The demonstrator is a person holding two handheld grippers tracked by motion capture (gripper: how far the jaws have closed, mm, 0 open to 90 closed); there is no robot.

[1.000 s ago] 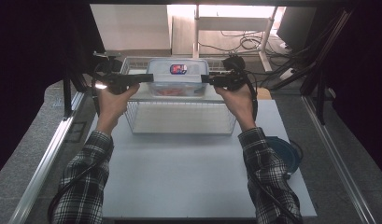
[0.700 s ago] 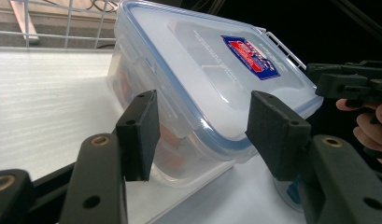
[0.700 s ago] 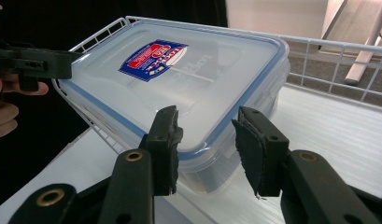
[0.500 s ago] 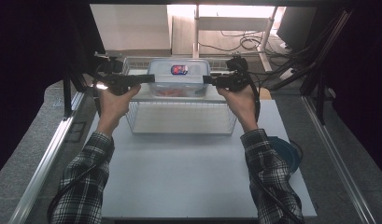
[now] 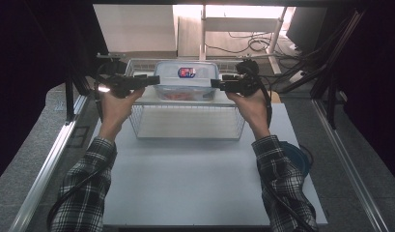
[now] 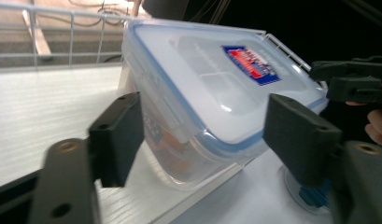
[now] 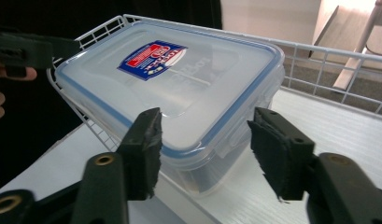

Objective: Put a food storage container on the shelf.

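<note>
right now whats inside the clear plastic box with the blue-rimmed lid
Through the clear plastic box with the blue-rimmed lid, something orange-red shows low against the wall, too blurred to identify. The frosted lid and its red-and-blue label cover the rest of the inside.

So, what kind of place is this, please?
Probably a lab or workshop bench set up for recording, not a kitchen. A white table sits inside a metal frame, loose cables lie on the floor behind, and a lidded plastic container rests in a wire basket.
</note>
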